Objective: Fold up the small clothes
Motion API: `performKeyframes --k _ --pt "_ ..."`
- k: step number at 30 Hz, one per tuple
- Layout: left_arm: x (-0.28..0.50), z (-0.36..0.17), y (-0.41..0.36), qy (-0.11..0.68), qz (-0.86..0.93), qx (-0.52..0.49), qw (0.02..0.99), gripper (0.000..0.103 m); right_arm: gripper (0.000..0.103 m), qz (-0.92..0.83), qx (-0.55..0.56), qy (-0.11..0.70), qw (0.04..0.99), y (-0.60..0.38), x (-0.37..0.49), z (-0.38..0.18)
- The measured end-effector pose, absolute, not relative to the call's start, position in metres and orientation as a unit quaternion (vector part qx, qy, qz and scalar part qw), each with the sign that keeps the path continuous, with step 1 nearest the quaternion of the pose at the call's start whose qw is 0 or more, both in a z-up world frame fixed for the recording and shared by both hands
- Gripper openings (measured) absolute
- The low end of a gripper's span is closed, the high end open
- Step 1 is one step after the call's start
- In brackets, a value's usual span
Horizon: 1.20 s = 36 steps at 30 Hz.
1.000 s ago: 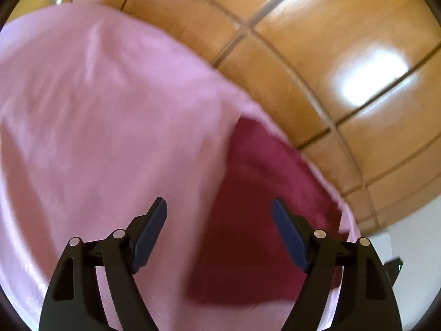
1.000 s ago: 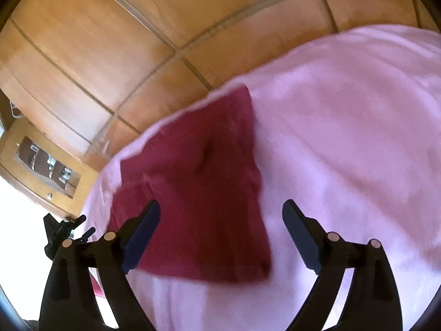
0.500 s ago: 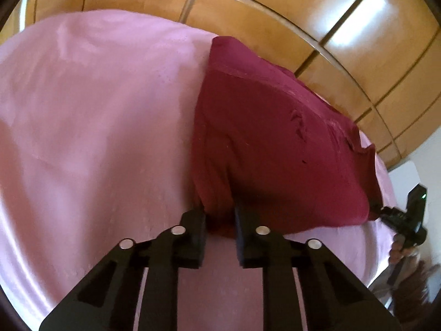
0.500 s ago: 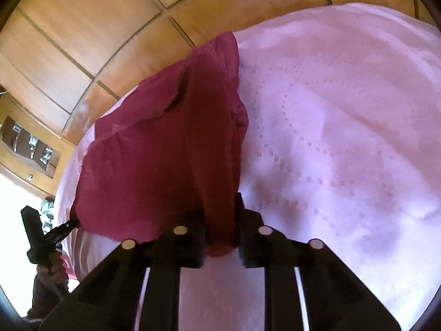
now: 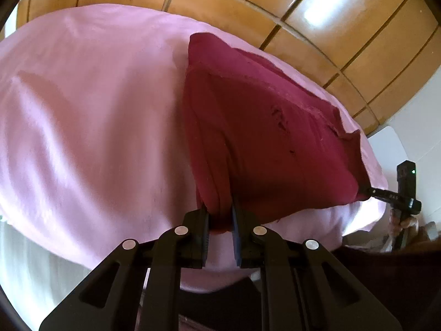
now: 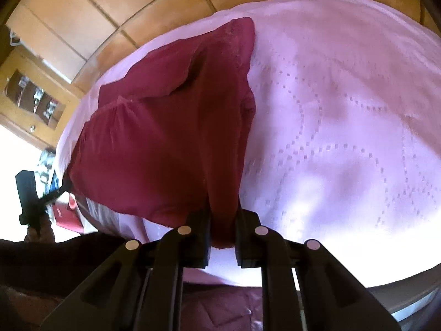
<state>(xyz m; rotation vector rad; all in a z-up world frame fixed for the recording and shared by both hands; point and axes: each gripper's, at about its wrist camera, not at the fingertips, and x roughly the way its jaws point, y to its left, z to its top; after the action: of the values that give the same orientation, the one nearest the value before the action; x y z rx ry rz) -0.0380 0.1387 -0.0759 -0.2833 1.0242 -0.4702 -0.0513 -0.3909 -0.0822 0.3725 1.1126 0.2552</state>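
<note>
1. A pink sheet (image 5: 82, 115) covers the bed and fills most of both views; wood panels (image 5: 344, 27) stand behind it.
2. The maroon garment (image 5: 261, 143) lies partly on the sheet near its far edge, with its near edge lifted off the sheet and stretched between the two claws. Its far corner (image 6: 239, 35) rests on the sheet.
3. The left gripper (image 5: 220, 220) is clamped on a bunched near corner of the garment; its jaws are nearly together, with cloth pressed between the pads. It points steeply down toward the bed.
4. The right gripper (image 6: 222, 223) is likewise pinched on the opposite near corner, jaws close together with a fold of cloth hanging between them, also angled steeply down.
5. In the left view the right gripper (image 5: 386, 194) shows at the garment's right corner, a hand (image 5: 405, 222) below it.
6. In the right view the left gripper (image 6: 55, 193) shows at the garment's left corner.
</note>
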Motion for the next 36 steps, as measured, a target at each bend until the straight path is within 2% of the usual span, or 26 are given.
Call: performKeyframes --k 1,2,3,4,6,10,11,13,14,15,16,17,18,20,28,36 --pt "-0.037 -0.075 0.142 0.481 -0.22 -0.143 0.837 0.018 0.023 0.115 0.171 0.521 0.828 -0.391 -0.049 -0.081" --pt "-0.033 -0.073 0.147 0.475 -0.222 -0.156 0.837 0.022 0.041 0.106 0.17 0.517 0.832 -0.393 -0.045 -0.079" --pt "-0.027 -0.07 0.151 0.468 -0.214 -0.162 0.842 0.033 0.051 0.101 0.171 0.511 0.836 -0.393 -0.038 -0.078" --pt "-0.019 -0.067 0.155 0.459 -0.195 -0.167 0.851 0.044 0.051 0.094 0.168 0.502 0.843 -0.395 -0.029 -0.076" --pt "-0.004 -0.063 0.156 0.447 -0.187 -0.174 0.857 0.054 0.056 0.073 0.157 0.487 0.856 -0.396 -0.011 -0.072" --pt "0.032 -0.066 0.153 0.442 -0.173 -0.184 0.861 0.054 0.059 0.045 0.156 0.466 0.87 -0.398 0.022 -0.071" --pt "0.043 -0.069 0.15 0.443 -0.168 -0.186 0.861 0.054 0.058 0.042 0.157 0.462 0.872 -0.396 0.03 -0.071" --pt "0.06 -0.076 0.146 0.45 -0.164 -0.194 0.856 0.054 0.051 0.04 0.157 0.457 0.874 -0.392 0.047 -0.072" --pt "0.067 -0.079 0.145 0.453 -0.165 -0.199 0.853 0.054 0.04 0.041 0.155 0.457 0.875 -0.393 0.051 -0.073" --pt "0.073 -0.081 0.141 0.454 -0.167 -0.198 0.853 0.047 0.026 0.045 0.153 0.458 0.874 -0.389 0.056 -0.073" --pt "0.076 -0.08 0.138 0.453 -0.172 -0.195 0.853 0.027 0.02 0.053 0.152 0.457 0.875 -0.385 0.058 -0.071" --pt "0.078 -0.079 0.13 0.454 -0.184 -0.183 0.852 0.021 0.011 0.057 0.146 0.454 0.877 -0.383 0.058 -0.069" --pt "0.077 -0.075 0.126 0.449 -0.188 -0.17 0.857 0.01 0.008 0.059 0.135 0.45 0.881 -0.379 0.056 -0.065" --pt "0.066 -0.062 0.119 0.426 -0.196 -0.14 0.872 0.007 0.007 0.065 0.126 0.438 0.888 -0.376 0.048 -0.054" --pt "0.058 -0.014 0.13 0.361 -0.21 -0.141 0.898 0.007 0.006 0.077 0.159 0.388 0.905 -0.385 0.055 -0.01" --pt "0.128 -0.004 0.114 0.358 -0.163 -0.116 0.912 0.007 0.006 0.035 0.167 0.397 0.902 -0.397 0.138 -0.018"
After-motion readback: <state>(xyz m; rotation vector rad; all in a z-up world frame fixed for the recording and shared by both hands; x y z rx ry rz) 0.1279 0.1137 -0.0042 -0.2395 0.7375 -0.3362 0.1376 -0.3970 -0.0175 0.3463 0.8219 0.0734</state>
